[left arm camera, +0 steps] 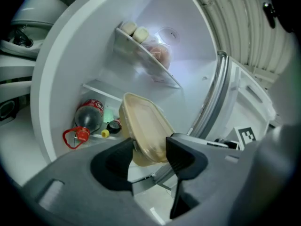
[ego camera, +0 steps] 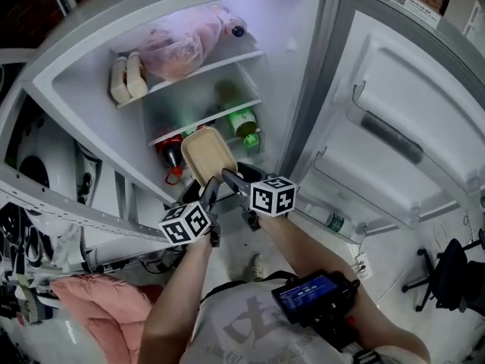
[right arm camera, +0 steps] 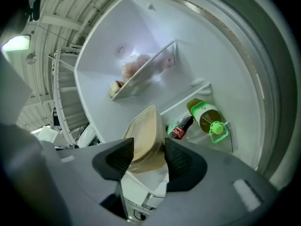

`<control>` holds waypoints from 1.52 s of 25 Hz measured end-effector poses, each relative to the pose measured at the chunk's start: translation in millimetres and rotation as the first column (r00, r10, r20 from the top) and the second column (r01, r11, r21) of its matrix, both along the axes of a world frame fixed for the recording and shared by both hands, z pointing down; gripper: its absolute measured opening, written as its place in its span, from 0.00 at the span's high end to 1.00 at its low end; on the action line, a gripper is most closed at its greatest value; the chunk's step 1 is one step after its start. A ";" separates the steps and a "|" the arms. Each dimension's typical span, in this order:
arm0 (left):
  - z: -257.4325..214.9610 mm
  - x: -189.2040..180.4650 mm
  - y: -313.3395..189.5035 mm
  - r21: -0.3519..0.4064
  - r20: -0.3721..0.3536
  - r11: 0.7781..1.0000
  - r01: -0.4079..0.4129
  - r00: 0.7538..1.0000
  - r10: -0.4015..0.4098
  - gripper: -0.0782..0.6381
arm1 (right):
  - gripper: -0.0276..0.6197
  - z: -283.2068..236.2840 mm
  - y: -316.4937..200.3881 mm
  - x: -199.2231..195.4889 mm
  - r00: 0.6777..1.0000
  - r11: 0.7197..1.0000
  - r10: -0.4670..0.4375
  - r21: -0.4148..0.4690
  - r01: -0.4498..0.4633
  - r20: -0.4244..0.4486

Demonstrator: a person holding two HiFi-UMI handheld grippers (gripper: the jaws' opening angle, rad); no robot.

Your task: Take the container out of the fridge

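A shallow beige container (ego camera: pixel 208 155) with a lid hangs in front of the open fridge (ego camera: pixel 288 74), held tilted at its near end by both grippers. My left gripper (ego camera: pixel 211 190) is shut on the container's near left edge, and in the left gripper view the container (left arm camera: pixel 146 126) sits wedged between the two dark pads of the left gripper (left arm camera: pixel 149 150). My right gripper (ego camera: pixel 232 179) is shut on the near right edge. In the right gripper view the container (right arm camera: pixel 145 136) stands on edge between the pads of the right gripper (right arm camera: pixel 148 155).
Behind the container, the lower shelf holds a cola bottle (ego camera: pixel 171 152) and a green-capped bottle (ego camera: pixel 244 121). A pink bag (ego camera: pixel 179 47) lies on the top shelf. The open fridge door (ego camera: pixel 398 131) stands at the right. A pink cloth (ego camera: pixel 102 298) lies low at the left.
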State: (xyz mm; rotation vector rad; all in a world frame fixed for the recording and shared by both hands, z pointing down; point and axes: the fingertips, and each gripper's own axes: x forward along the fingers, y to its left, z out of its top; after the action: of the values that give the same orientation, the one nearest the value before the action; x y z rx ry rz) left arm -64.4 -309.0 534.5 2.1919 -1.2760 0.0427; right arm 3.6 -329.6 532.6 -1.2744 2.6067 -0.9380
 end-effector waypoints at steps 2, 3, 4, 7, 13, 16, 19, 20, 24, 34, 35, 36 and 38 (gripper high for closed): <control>5.4 -1.9 16.5 -0.003 -0.010 1.000 -0.017 1.000 0.017 0.58 | 0.63 4.7 18.0 -1.3 1.000 1.000 0.007 0.000 -0.007 -0.013; 8.4 -3.6 25.0 -0.006 -0.013 1.000 -0.025 1.000 0.025 0.59 | 0.63 7.5 27.2 -2.6 1.000 1.000 0.012 -0.003 -0.012 -0.018; 11.7 -5.9 33.7 -0.011 -0.016 0.999 -0.033 0.999 0.033 0.59 | 0.63 10.6 36.5 -4.5 1.000 1.000 0.018 -0.008 -0.018 -0.022; 21.4 -15.3 59.1 -0.030 -0.023 0.998 -0.062 0.998 0.062 0.59 | 0.64 19.9 63.7 -13.2 0.999 0.999 0.037 -0.028 -0.038 -0.030; 30.9 -33.6 104.8 -0.045 -0.030 0.993 -0.113 0.993 0.112 0.59 | 0.64 29.1 111.9 -31.6 0.996 0.996 0.073 -0.045 -0.076 -0.048; 32.7 -42.0 122.3 -0.043 -0.029 0.990 -0.135 0.991 0.134 0.60 | 0.64 30.0 131.2 -40.1 0.995 0.995 0.086 -0.040 -0.088 -0.053; 35.4 -44.4 139.3 -0.044 -0.036 0.986 -0.163 0.986 0.161 0.60 | 0.64 31.9 149.5 -42.4 0.993 0.994 0.104 -0.039 -0.107 -0.062; 36.6 -44.9 144.7 -0.046 -0.039 0.984 -0.172 0.985 0.170 0.60 | 0.64 33.0 155.4 -42.9 0.992 0.993 0.110 -0.040 -0.112 -0.065; 43.1 -44.8 165.2 -0.051 -0.053 0.978 -0.202 0.979 0.199 0.61 | 0.64 38.9 177.7 -42.3 0.989 0.991 0.121 -0.044 -0.125 -0.081; 65.7 -33.9 218.1 -0.095 -0.073 0.956 -0.276 0.960 0.270 0.61 | 0.64 58.0 229.4 -31.7 0.984 0.988 0.134 -0.067 -0.142 -0.117; 67.9 -32.7 223.0 -0.102 -0.072 0.953 -0.286 0.957 0.280 0.61 | 0.64 60.3 234.5 -30.5 0.984 0.987 0.137 -0.071 -0.146 -0.117; 70.2 -31.5 227.7 -0.109 -0.071 0.949 -0.296 0.954 0.290 0.61 | 0.64 62.7 239.6 -29.2 0.983 0.986 0.141 -0.075 -0.151 -0.116; 74.2 -29.4 235.9 -0.120 -0.073 0.941 -0.316 0.948 0.309 0.62 | 0.64 67.4 249.0 -26.6 0.982 0.983 0.152 -0.086 -0.162 -0.112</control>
State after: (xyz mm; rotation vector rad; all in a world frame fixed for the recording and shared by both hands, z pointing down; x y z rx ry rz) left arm -93.8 -73.1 608.7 2.2441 -0.8600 0.1877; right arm -23.0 -80.6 600.0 -1.5680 2.5171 -1.0033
